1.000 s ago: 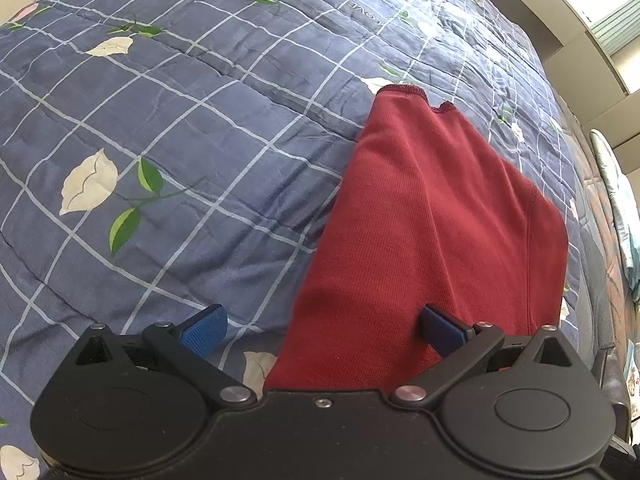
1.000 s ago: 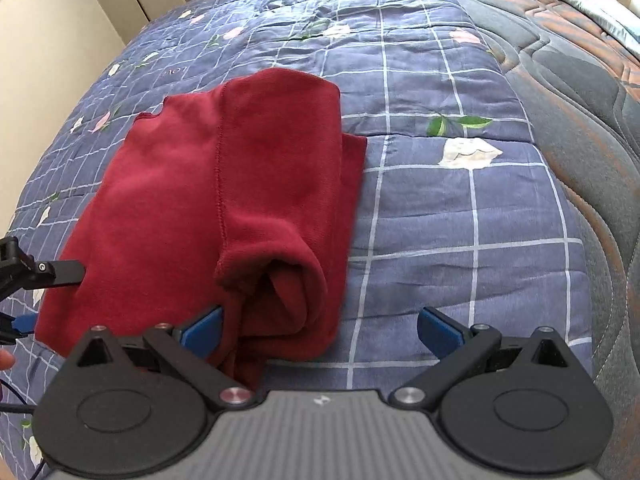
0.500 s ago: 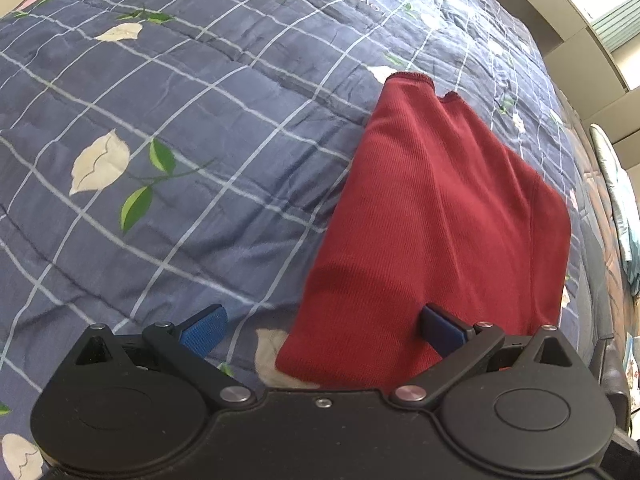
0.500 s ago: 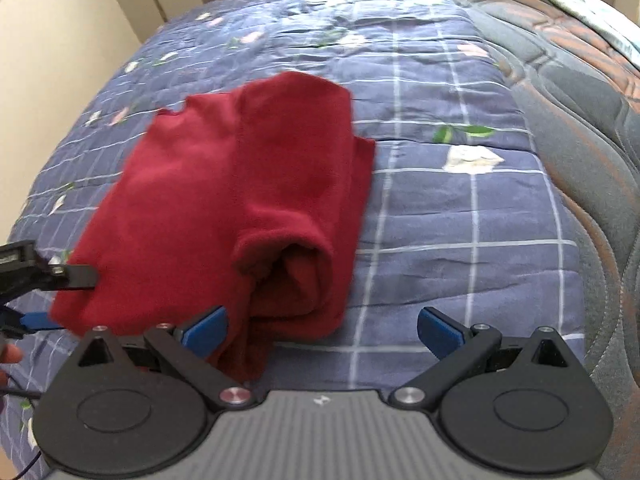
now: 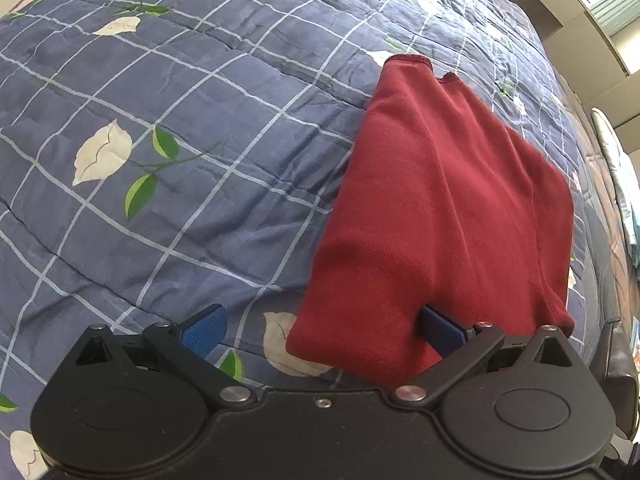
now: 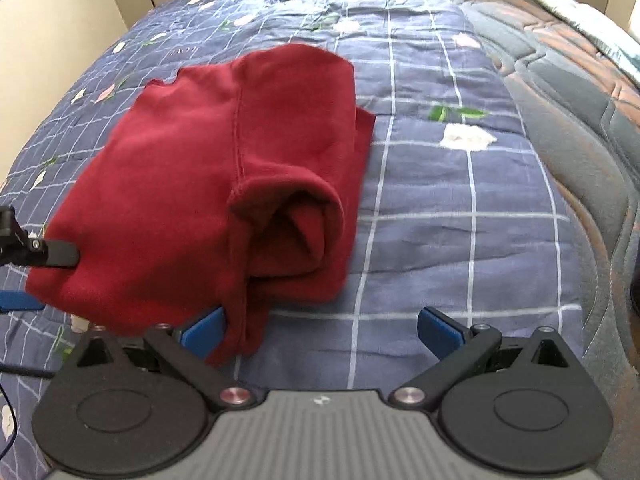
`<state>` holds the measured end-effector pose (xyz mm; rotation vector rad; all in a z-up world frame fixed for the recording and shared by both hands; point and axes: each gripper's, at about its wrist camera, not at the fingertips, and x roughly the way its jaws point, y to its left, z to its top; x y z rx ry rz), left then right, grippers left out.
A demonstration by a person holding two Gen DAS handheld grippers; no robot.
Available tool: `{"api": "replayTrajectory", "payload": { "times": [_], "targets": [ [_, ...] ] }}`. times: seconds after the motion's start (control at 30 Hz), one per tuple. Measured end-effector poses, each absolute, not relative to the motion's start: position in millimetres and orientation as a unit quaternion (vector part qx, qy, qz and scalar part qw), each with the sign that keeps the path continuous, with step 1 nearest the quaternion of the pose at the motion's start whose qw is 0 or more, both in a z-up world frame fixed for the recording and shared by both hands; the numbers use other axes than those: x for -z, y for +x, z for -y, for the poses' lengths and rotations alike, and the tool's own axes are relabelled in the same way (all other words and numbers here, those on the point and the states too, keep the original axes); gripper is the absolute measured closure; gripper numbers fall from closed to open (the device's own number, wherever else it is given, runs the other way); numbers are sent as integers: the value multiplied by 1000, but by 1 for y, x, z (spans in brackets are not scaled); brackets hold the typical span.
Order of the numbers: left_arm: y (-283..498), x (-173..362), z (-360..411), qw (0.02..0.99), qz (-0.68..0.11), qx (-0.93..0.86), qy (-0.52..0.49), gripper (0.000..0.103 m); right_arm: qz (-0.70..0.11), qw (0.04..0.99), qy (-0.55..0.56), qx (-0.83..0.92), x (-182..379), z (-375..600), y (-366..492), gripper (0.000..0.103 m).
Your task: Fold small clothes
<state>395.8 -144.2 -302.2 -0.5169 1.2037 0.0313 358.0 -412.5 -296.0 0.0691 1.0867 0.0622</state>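
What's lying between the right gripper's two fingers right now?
Mostly bare blue quilt, seen in the right wrist view. Only the red garment's near corner hangs by the left finger of the right gripper.

Both views are bright with even daylight. In the left wrist view a window (image 5: 612, 8) at the upper right is blown out to white, and the quilt (image 5: 200, 120) below it shines pale. Shadows are soft: a thin dark band lies along the left edge of the red cloth (image 5: 440, 200). The fisheye bends the quilt's grid lines and darkens the corners. The right wrist view is slightly smeared with motion blur, most on the cloth's rolled end (image 6: 292, 216); far corners look washed out.
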Motion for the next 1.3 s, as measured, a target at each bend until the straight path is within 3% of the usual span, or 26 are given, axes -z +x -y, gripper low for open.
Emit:
{"api": "replayTrajectory", "payload": {
  "times": [0.3, 0.53, 1.03, 1.3],
  "targets": [
    [392, 296, 149, 797, -567, -3, -207, 1, -553, 830, 69, -18, 307, 425, 342, 0],
    [394, 277, 141, 823, -522, -1, -226, 1, -513, 853, 89, -35, 287, 439, 331, 0],
    [442, 266, 154, 848, -510, 10, -141, 1, -451, 881, 141, -1, 272, 456, 406, 0],
    [459, 278, 149, 843, -515, 4, -152, 1, -443, 879, 176, -30, 276, 442, 434, 0]
  ]
}}
